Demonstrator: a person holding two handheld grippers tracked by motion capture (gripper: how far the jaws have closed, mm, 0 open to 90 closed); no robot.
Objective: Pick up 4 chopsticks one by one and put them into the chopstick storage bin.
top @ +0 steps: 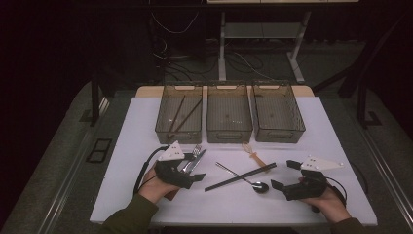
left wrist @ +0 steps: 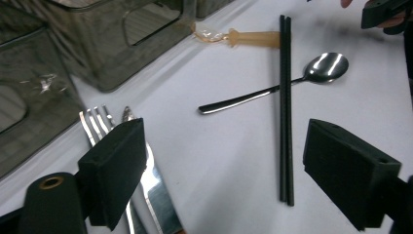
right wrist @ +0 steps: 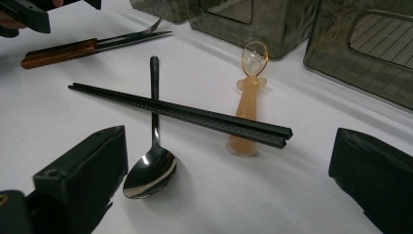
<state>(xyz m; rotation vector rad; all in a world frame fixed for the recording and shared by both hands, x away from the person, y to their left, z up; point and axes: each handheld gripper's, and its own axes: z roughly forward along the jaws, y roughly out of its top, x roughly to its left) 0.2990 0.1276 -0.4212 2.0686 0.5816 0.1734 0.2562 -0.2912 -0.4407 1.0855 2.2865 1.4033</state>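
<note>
Chopsticks (top: 240,176) lie crossed over the steel spoon (top: 243,178), between both spread grippers.
High view: left gripper (top: 196,177) hovers by fork (top: 195,150) and knife (top: 195,161), jaws apart, empty. Left gripper view: chopsticks (left wrist: 285,112) resting on the spoon could roll when pinched. Right gripper view: right gripper (right wrist: 229,195) gapes; amber baby spoon (right wrist: 247,105) bears unreadable embossing.

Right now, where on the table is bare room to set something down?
Free: the near strip between the hands, below the chopsticks, and the far-left corner beside the bins. Crowded: the middle, with fork, spoon and chopsticks.
</note>
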